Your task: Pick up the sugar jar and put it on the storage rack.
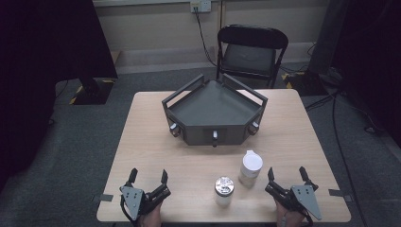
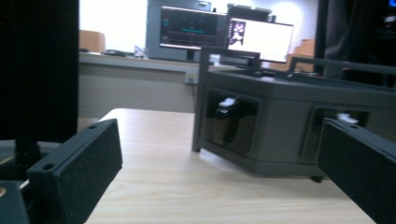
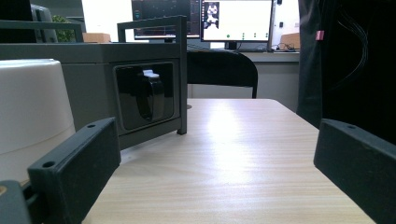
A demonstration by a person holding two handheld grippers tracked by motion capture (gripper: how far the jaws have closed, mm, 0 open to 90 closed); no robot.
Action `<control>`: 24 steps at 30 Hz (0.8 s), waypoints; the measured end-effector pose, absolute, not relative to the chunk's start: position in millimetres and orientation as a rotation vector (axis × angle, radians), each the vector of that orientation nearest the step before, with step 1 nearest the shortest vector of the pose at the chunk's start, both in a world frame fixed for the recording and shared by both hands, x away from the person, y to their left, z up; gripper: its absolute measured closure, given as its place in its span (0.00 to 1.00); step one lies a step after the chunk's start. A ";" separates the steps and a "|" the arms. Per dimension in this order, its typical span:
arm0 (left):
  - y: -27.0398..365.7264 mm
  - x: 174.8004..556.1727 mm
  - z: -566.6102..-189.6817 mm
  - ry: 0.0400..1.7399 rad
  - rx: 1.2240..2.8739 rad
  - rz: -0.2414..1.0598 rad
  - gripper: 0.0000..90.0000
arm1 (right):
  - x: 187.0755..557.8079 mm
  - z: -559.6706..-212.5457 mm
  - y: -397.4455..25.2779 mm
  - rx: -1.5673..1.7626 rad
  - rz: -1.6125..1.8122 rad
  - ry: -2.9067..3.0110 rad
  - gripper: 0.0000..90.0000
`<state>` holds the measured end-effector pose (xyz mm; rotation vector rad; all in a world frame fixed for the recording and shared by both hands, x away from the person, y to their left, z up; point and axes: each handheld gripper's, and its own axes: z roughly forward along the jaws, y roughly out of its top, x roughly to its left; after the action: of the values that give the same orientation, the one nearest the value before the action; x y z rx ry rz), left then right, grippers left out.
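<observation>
A dark grey angular tray (image 1: 213,106) with raised rails stands at the middle back of the wooden table (image 1: 156,156). In front of it, right of centre, sit a white lidded container (image 1: 250,168) and a small clear jar with a shiny metal lid (image 1: 223,190). My left gripper (image 1: 148,178) rests open near the front left edge, nothing between its jaws. My right gripper (image 1: 287,175) rests open at the front right, just right of the white container. In the left gripper view the tray (image 2: 280,121) stands ahead. The right gripper view has the white container (image 3: 32,112) at left and the tray (image 3: 116,88) behind it.
A black folding chair (image 1: 250,52) stands behind the table. Cables run over the grey carpet at the right. Black curtains hang on both sides. Monitors (image 2: 224,35) glow on a desk in the background of the gripper views.
</observation>
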<state>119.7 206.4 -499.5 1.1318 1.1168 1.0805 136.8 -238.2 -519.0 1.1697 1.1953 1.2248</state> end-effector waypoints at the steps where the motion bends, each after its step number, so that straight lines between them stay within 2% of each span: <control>1: 206.2 118.8 -497.6 1.106 1.135 1.076 0.00 | 136.8 -519.0 -238.1 1.170 1.225 1.195 0.00; 10: 202.4 111.4 -482.8 1.007 1.178 1.024 0.00 | 136.8 -519.0 -237.9 1.171 1.224 1.194 0.00; 24: 197.2 112.8 -475.0 0.878 1.261 0.852 0.00 | 136.8 -519.1 -237.7 1.170 1.222 1.194 0.00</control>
<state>112.8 197.2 -475.0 1.2609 0.8776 0.8524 136.8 -237.7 -519.1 1.1701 1.1935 1.2223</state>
